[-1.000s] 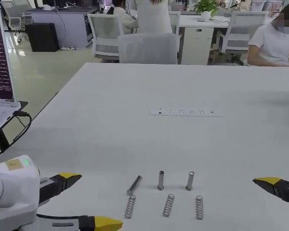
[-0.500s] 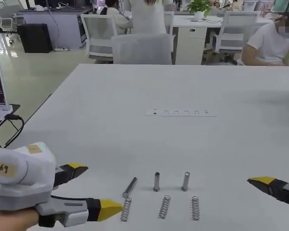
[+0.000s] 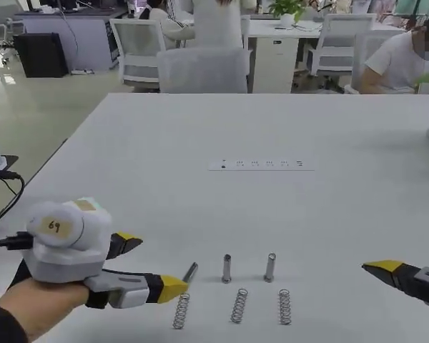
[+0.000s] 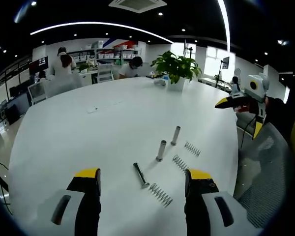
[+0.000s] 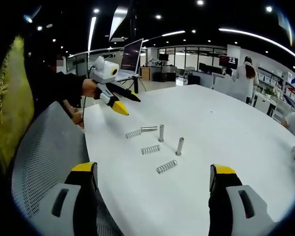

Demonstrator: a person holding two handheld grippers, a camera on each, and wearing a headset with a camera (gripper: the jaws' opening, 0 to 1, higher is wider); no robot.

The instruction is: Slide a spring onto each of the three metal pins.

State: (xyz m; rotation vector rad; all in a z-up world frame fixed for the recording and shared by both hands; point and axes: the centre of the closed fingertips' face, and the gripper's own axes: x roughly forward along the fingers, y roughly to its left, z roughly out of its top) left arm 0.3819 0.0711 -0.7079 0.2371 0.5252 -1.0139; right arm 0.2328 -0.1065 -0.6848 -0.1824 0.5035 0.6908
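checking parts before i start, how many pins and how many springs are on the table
pins: 3, two upright, one lying flat
springs: 3, all lying flat and loose
total: 6

A small yellow sticker with a handwritten "69" sits on the rounded white housing of the left hand-held gripper. Markings on the flat white socket strip are too small to read.
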